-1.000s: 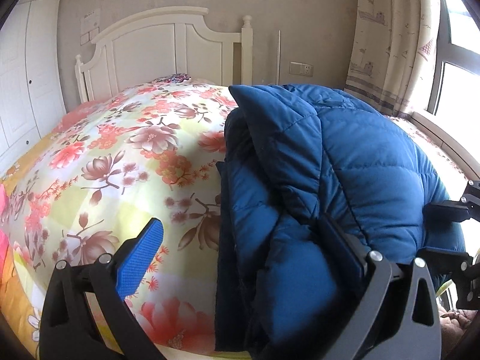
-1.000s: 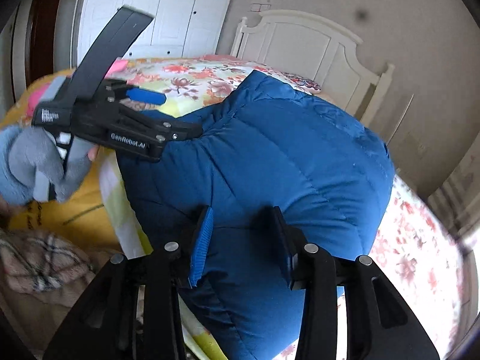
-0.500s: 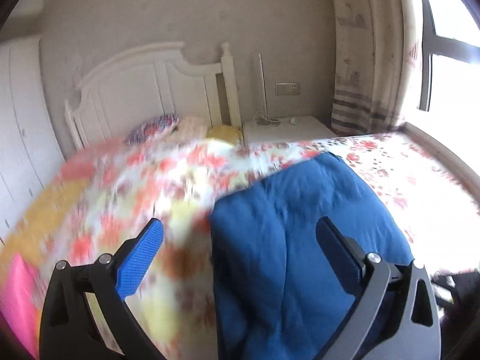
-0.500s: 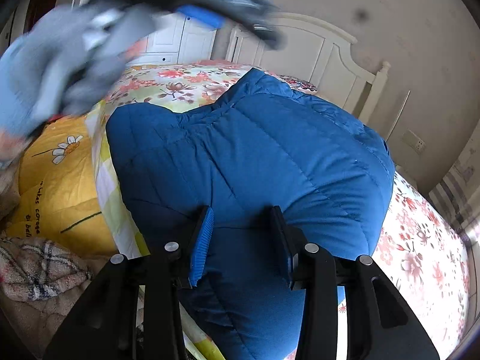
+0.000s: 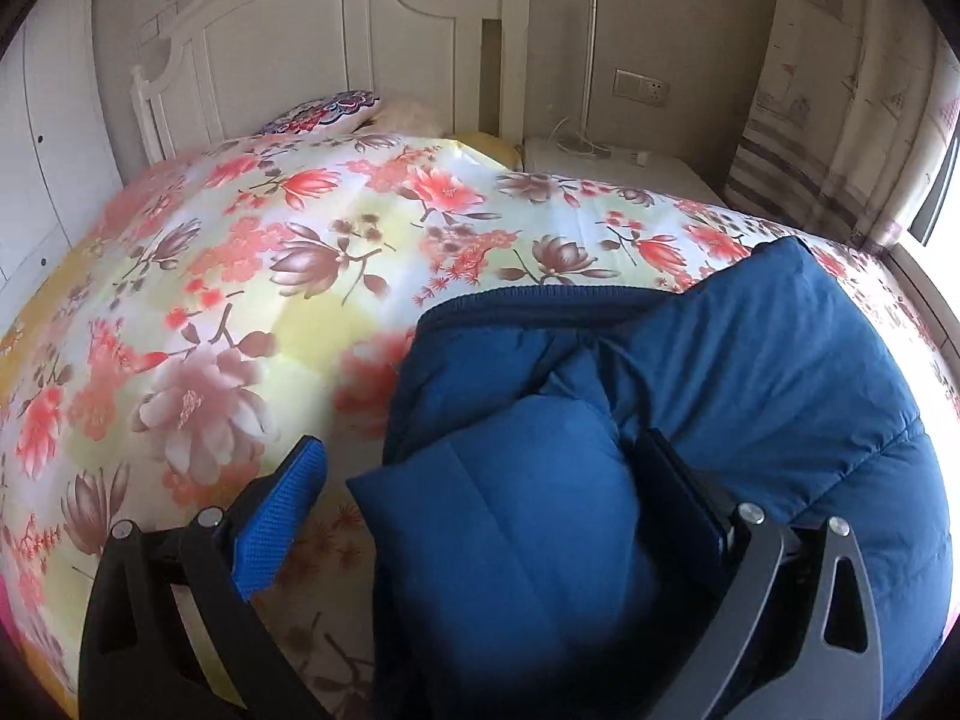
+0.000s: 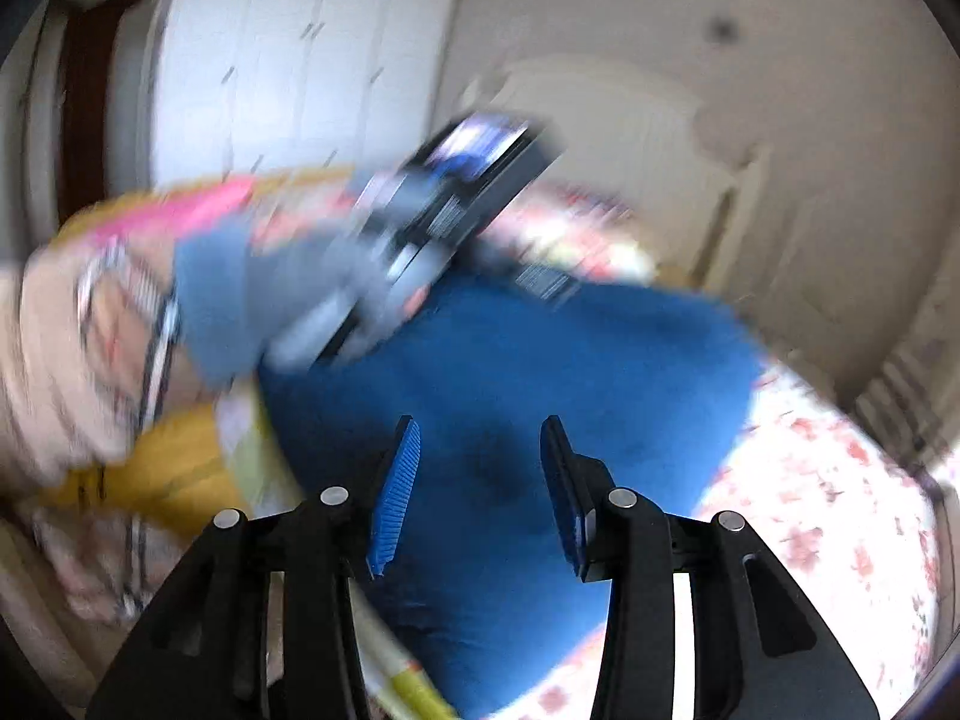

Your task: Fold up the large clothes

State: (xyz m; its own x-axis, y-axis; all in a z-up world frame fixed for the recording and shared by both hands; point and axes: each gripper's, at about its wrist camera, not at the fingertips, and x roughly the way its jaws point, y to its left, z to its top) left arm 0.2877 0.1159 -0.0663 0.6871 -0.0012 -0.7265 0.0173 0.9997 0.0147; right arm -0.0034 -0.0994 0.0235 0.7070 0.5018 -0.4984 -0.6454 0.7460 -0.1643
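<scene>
Since a second ago my left hand-held gripper [image 5: 480, 516] has swung over the bed [image 5: 252, 276]; now, jaws wide, it straddles a puffy fold of the blue jacket [image 5: 750, 372], which runs toward two o'clock. Right hand-held gripper [image 6: 477, 489], narrow and empty, hovers above it.

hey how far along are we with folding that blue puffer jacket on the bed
Partly done. The blue jacket lies bunched on the flowered quilt, with one padded part already doubled over on top. In hand: the left gripper is open around that padded fold, not pinching it. The right gripper hangs over the jacket, jaws apart; the blur hides any grip. Left: flattening the bundle and finishing the folds.
</scene>
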